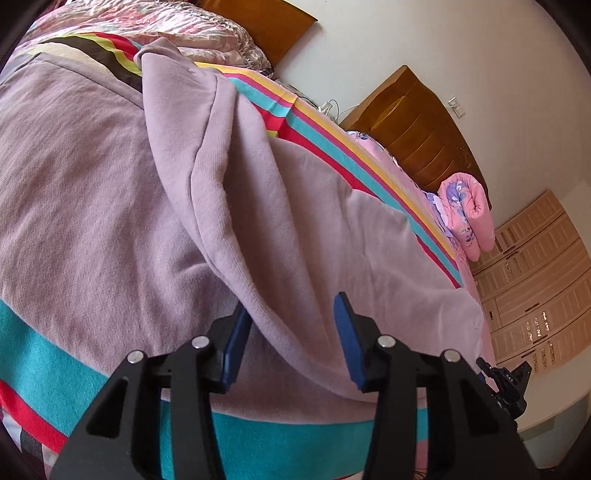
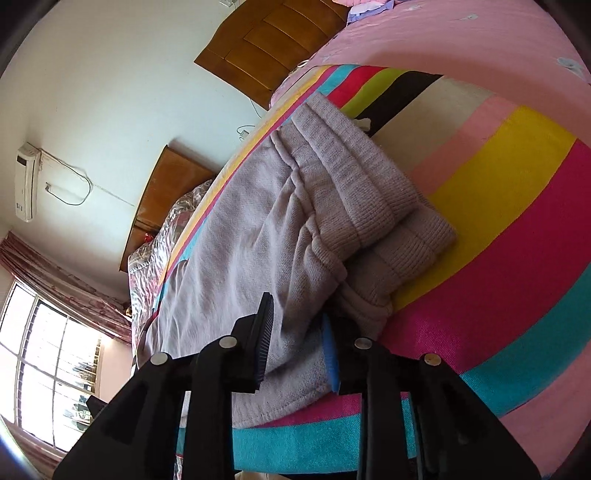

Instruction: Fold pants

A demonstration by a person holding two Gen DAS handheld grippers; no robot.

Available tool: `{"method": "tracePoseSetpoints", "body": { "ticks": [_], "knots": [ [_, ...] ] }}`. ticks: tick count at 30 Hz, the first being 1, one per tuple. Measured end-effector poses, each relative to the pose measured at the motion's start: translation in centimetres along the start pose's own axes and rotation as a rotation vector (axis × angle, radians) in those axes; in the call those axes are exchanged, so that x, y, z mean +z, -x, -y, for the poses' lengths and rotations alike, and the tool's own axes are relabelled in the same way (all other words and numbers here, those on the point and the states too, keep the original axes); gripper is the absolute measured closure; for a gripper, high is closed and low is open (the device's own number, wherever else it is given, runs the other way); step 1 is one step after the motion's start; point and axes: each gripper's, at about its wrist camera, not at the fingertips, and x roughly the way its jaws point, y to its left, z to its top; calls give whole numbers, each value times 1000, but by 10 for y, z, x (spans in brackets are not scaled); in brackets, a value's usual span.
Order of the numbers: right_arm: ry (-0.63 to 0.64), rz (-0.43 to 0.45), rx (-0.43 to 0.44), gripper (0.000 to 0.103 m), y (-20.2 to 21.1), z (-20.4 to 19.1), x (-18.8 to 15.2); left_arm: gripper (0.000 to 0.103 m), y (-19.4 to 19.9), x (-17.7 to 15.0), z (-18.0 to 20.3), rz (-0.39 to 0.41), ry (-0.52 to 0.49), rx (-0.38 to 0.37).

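Note:
Mauve sweatpants (image 1: 110, 184) lie folded over on a striped blanket (image 1: 44, 362) on the bed. In the left wrist view a raised fold of the pants (image 1: 258, 229) runs down between the blue pads of my left gripper (image 1: 291, 306), whose jaws stand apart without pinching it. In the right wrist view the pants (image 2: 251, 229) end in stacked ribbed cuffs (image 2: 388, 206). My right gripper (image 2: 295, 308) straddles the near edge of the cloth just before the cuffs, jaws slightly apart, the ribbed face of one pad (image 2: 264, 332) bare.
The striped blanket (image 2: 498, 221) covers a pink bedsheet (image 2: 461, 33). Wooden headboards (image 1: 417, 122) stand against the white wall. A rolled pink quilt (image 1: 469, 210) lies at the bed's far end, with a wardrobe (image 1: 535, 280) beyond. A window (image 2: 48, 369) sits at the lower left.

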Motion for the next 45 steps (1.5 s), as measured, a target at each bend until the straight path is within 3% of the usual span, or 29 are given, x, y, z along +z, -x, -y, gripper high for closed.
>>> {"method": "tracePoseSetpoints", "body": {
  "ticks": [2, 4, 9, 12, 15, 20, 22, 23, 25, 26, 28, 31, 32, 33, 34, 36, 39, 42, 45],
  "knots": [
    [24, 11, -29, 90, 2, 0, 1, 96, -2, 1, 3, -5, -15, 34],
    [87, 30, -59, 93, 8, -16, 4, 97, 8, 7, 13, 18, -39, 38],
    [177, 67, -36, 93, 35, -52, 14, 97, 57, 30, 51, 118, -145, 58],
    [166, 26, -68, 93, 33, -37, 6, 97, 57, 21, 47, 77, -142, 79],
    [72, -45, -93, 93, 10, -8, -7, 97, 31, -2, 24, 3, -107, 136],
    [61, -22, -77, 94, 11, -9, -4, 96, 14, -11, 10, -10, -81, 146],
    [62, -29, -74, 85, 10, -11, -5, 93, 16, -11, 14, -3, -100, 148],
    [54, -29, -70, 83, 10, -10, -7, 88, 17, -9, 14, 2, -94, 139],
    [53, -28, -41, 69, 11, -13, -13, 73, 19, -10, 14, 4, -74, 107],
    [61, -32, -35, 68, 10, -19, -17, 68, 20, -11, 15, 4, -63, 91],
    [81, -66, -14, 68, 3, -31, -26, 68, 18, -14, 17, -9, -62, 59],
    [118, -100, -2, 68, -7, -46, -37, 72, 10, -16, 25, -24, -83, 60],
    [125, -97, -10, 68, -9, -47, -38, 90, 8, -17, 26, -28, -92, 66],
    [129, -82, -31, 80, -9, -48, -39, 96, 7, -17, 25, -26, -100, 77],
    [130, -75, -39, 90, -8, -49, -40, 98, 9, -19, 26, -13, -106, 78],
    [132, -55, -26, 93, -3, -54, -39, 98, 22, -21, 33, 28, -123, 73],
    [147, -50, -42, 93, -1, -60, -38, 98, 37, -25, 38, 61, -121, 72],
    [136, -83, -85, 94, -12, -49, -42, 98, 23, -35, 29, 17, -111, 113],
    [109, -70, -57, 95, -11, -43, -44, 98, 16, -40, 22, 12, -101, 109]
  ]
}}
